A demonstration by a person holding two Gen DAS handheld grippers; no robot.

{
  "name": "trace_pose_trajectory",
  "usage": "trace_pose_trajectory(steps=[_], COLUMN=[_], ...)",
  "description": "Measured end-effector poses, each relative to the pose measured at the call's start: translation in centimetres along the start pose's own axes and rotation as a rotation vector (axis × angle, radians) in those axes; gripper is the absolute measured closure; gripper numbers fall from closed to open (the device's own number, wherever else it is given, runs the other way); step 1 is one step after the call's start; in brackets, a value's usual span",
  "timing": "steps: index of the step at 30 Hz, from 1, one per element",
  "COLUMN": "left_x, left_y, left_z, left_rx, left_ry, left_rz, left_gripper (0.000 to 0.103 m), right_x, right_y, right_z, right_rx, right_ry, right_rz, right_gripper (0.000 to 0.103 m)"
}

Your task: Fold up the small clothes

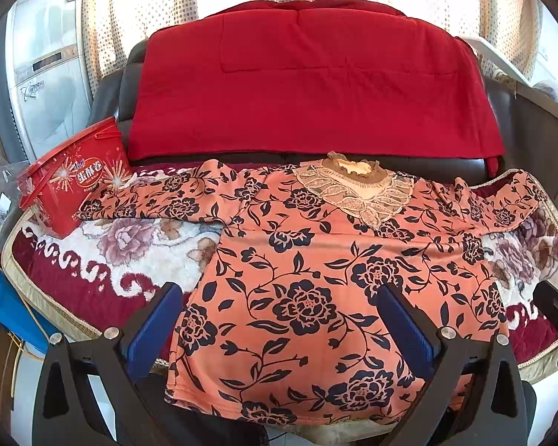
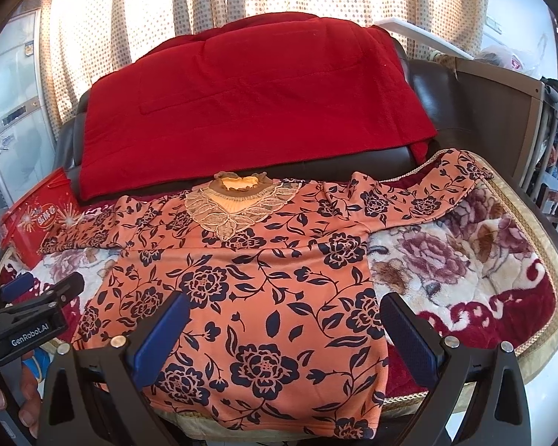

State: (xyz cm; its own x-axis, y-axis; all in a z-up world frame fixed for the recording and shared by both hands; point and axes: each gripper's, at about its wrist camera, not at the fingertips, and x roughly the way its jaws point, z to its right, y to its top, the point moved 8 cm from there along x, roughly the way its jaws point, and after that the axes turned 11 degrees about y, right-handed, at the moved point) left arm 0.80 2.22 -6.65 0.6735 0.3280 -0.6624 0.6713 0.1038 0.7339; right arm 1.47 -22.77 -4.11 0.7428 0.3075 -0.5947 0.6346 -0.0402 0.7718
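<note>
The floral blouse [image 1: 316, 278] lies flat, unfolded. My left gripper [image 1: 279, 319] and right gripper [image 2: 282, 327] hover wide open, holding nothing; next I should pinch a sleeve.

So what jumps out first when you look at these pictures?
The orange flowered blouse with a lace collar, spread flat with sleeves out on a plush floral blanket. Behind it a big red quilt drapes a dark seat back, and a red tin stands at the left.

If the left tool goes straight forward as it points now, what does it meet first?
Probably the orange floral top, spread flat between and beyond the open left tool. Depth is unclear; the red blanket lies further behind.
</note>
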Motion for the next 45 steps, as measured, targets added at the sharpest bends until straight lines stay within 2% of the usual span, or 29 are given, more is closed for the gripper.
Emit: trace_pose_trajectory(steps=[20, 22, 25, 27, 30, 34, 36, 38, 41, 43, 45], left_x=[2.3, 2.9, 4.4, 5.8, 8.6, 12.0, 13.5, 14.8, 16.0, 16.6, 17.4], left_y=[-0.7, -1.0, -1.6, -2.1, -3.2, -4.3, -4.5, -4.5, -4.0, -3.6, -3.2], left_z=[0.8, 0.9, 0.7, 0.2, -0.7, -1.1, -0.7, -0.1, 0.7, 1.1, 1.6], left_rx=[0.013, 0.014, 0.019, 0.02, 0.015, 0.018, 0.024, 0.03, 0.025, 0.031, 0.039], left_ry=[0.004, 0.002, 0.003, 0.017, 0.052, 0.085, 0.085, 0.084, 0.08, 0.078, 0.073], left_rz=[-0.038, -0.05, -0.073, -0.092, -0.138, -0.192, -0.209, -0.216, -0.2, -0.191, -0.18], left_gripper=[0.0, 0.0, 0.0, 0.0, 0.0, 0.0, 0.0, 0.0, 0.0, 0.0, 0.0], right_x=[1.7, 2.1, 2.7, 2.9, 3.2, 3.4, 3.8, 4.6, 7.1, 8.7, 10.4], right_y=[-0.3, -0.3, -0.5, -0.2, 0.4, 2.3, 4.1, 6.0, 8.9, 10.9, 12.9], right_z=[0.9, 1.3, 2.8, 4.9, 10.3, 20.5, 26.1, 30.6, 36.5, 39.4, 41.9], right_rx=[-0.002, 0.008, 0.058, 0.135, 0.313, 0.563, 0.653, 0.701, 0.725, 0.75, 0.769], right_ry=[-0.012, -0.002, 0.079, 0.146, 0.231, 0.246, 0.228, 0.182, 0.096, 0.079, 0.064], right_rz=[-0.025, -0.027, -0.02, 0.004, 0.066, 0.172, 0.22, 0.241, 0.249, 0.25, 0.255], right_gripper=[0.0, 0.0, 0.0, 0.0, 0.0, 0.005, 0.019, 0.027, 0.028, 0.029, 0.036])
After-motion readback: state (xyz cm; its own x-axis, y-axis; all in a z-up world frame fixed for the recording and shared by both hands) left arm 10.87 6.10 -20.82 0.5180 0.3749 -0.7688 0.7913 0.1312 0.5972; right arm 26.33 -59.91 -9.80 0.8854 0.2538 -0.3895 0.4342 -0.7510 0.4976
